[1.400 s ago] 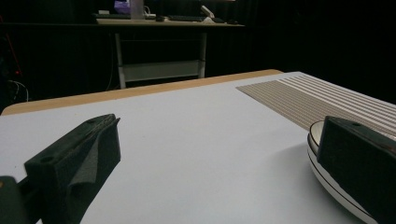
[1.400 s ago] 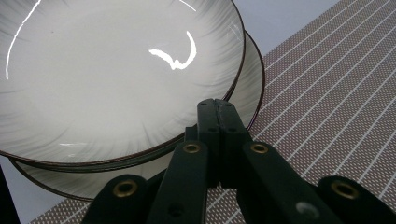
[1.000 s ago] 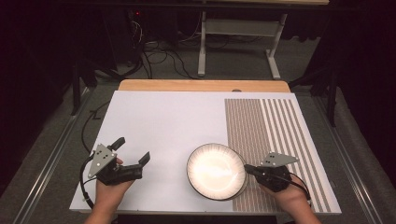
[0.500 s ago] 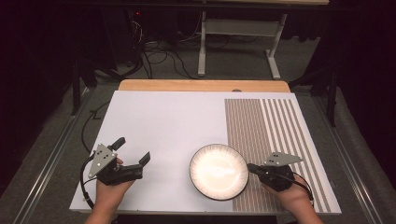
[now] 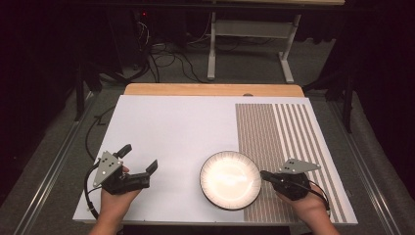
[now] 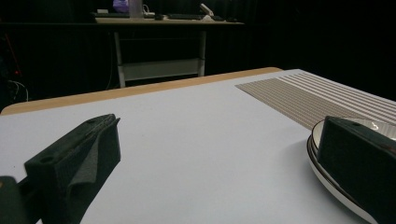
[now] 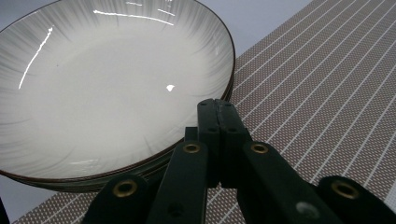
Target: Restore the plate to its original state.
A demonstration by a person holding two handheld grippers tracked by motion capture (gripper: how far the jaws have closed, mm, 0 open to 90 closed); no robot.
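One round white ceramic plate with a dark rim [image 5: 230,179] is seen at the lower centre of the high view, lying half on the white table sheet [image 5: 176,132] and half on the one brown striped woven mat [image 5: 288,147] at the right. Two grippers are counted. The right gripper [image 5: 265,175] is held at the plate's right edge with its jaws pressed together; no rim is seen between them. The left gripper [image 5: 138,158], lower left, is spread wide and empty. The step is judged to be shifting the plate; a steady sideways push or a regrasp is called for.
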